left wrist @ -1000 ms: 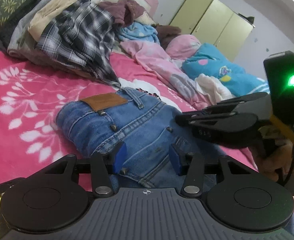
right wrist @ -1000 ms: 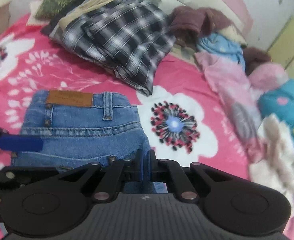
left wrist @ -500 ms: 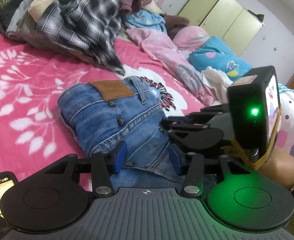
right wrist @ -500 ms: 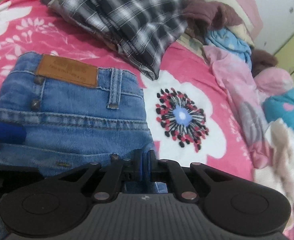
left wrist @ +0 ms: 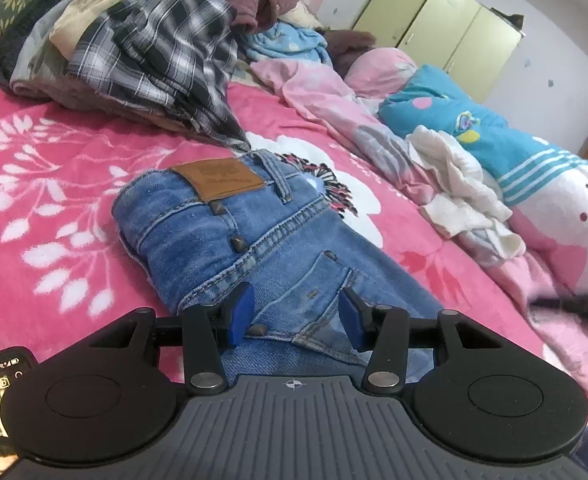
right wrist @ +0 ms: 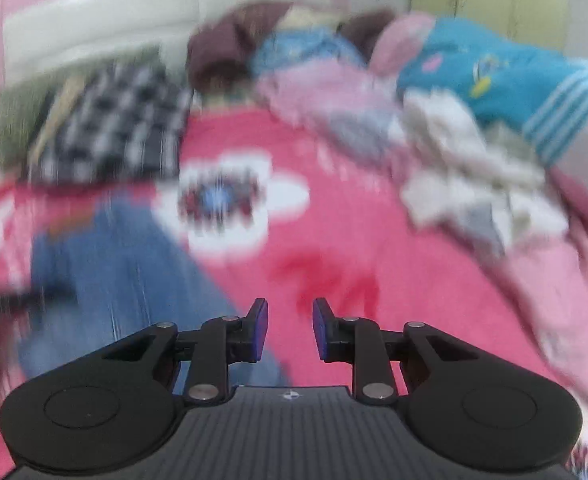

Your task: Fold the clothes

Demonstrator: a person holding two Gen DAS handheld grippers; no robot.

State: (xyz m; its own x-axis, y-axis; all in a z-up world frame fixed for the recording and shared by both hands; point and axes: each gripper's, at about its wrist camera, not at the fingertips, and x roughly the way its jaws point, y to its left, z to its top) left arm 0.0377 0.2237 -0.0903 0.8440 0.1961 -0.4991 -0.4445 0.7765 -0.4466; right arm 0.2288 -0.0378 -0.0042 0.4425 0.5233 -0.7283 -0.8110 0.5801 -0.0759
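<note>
Jeans [left wrist: 253,240] lie folded on the pink floral blanket [left wrist: 53,168]. We hover our left tool [left wrist: 294,312] half-open and empty above them, perhaps to steady them. Our right tool [right wrist: 289,328], which has just been opening, empty, points toward the unfolded heap [right wrist: 454,168], probably for another garment.

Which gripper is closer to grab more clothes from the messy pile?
Probably the right gripper. Its jaws have just been opening with nothing between them, and it points toward the unfolded pile. The left gripper hovers over the folded jeans, farther from that heap.
</note>
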